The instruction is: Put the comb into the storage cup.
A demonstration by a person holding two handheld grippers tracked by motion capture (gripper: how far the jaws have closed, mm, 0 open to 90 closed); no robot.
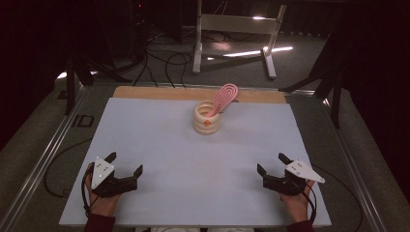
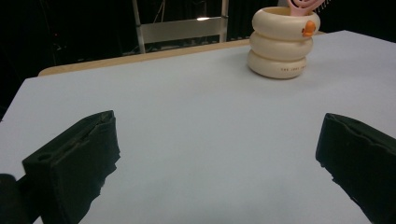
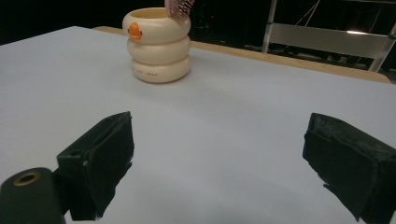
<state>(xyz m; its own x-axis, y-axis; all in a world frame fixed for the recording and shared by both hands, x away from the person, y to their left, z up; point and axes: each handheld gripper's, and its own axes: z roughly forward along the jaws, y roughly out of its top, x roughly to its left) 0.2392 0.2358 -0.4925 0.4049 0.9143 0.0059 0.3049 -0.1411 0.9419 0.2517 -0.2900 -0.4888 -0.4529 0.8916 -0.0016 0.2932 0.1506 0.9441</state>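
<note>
Near the table's (image 1: 145, 140) far edge stands a cream holder (image 1: 206, 118) with a pink brush (image 1: 223, 97); your left gripper (image 1: 125, 163) and right gripper (image 1: 270, 163) gape empty by the near corners.

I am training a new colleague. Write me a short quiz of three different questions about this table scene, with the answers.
1. True or false: the pink brush lies flat on the table.
2. What stands at the far middle of the table? A) a cream holder B) a glass bottle C) a metal bowl
3. Fill in: the left tongs and the right tongs are both ____ and hold nothing.

Key:
1. False. The brush stands tilted in the cream holder.
2. A.
3. Open.
</note>
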